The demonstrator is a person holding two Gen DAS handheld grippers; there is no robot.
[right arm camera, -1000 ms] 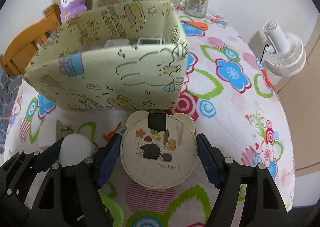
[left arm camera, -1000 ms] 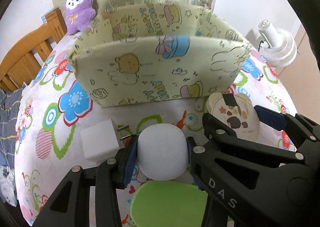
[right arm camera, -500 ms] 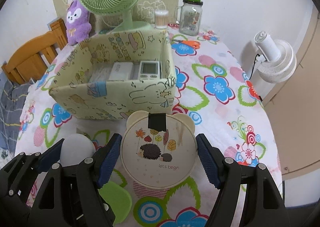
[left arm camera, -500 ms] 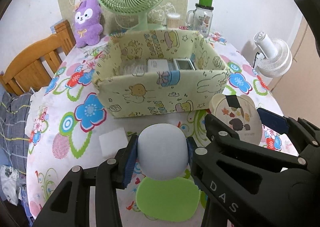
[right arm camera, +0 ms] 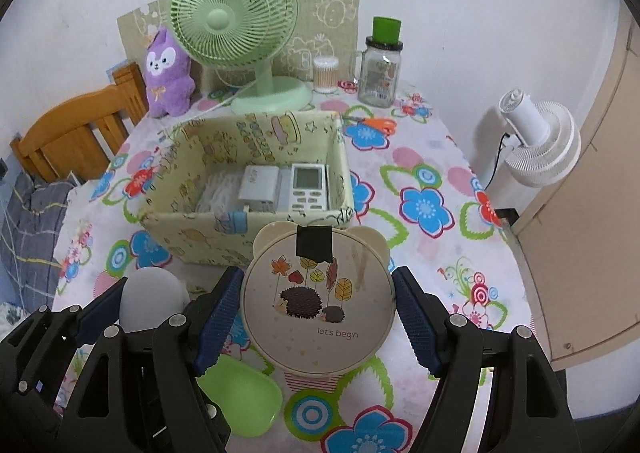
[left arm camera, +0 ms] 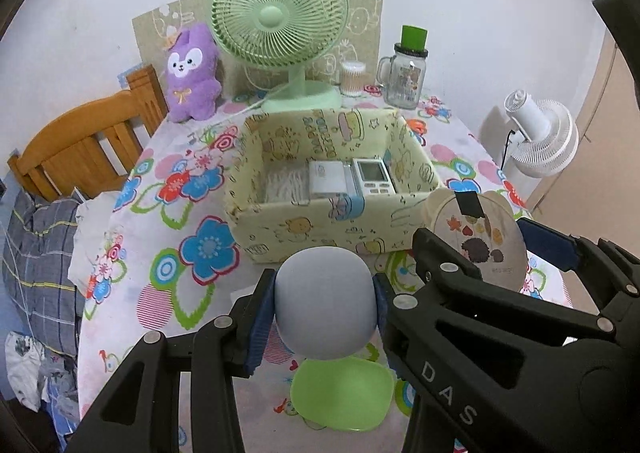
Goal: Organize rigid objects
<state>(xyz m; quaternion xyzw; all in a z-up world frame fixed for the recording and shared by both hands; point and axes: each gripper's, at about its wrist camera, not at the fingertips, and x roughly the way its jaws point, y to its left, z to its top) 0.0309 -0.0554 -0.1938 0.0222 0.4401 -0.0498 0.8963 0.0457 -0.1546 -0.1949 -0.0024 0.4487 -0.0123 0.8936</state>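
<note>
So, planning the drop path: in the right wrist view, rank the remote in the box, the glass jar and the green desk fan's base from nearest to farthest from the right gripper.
From the right gripper:
1. Remote, inside the box, right side.
2. Green desk fan's base, beyond the box's far wall, left of centre.
3. Glass jar, far edge, right. The fan base is nearly level with it.

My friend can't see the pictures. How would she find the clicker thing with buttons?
Find the yellow cartoon-print box in the middle of the flowery table. Inside, against its right wall, lies the white remote. Unlike the plain white block beside it, it has a grey screen above rows of buttons.
</note>
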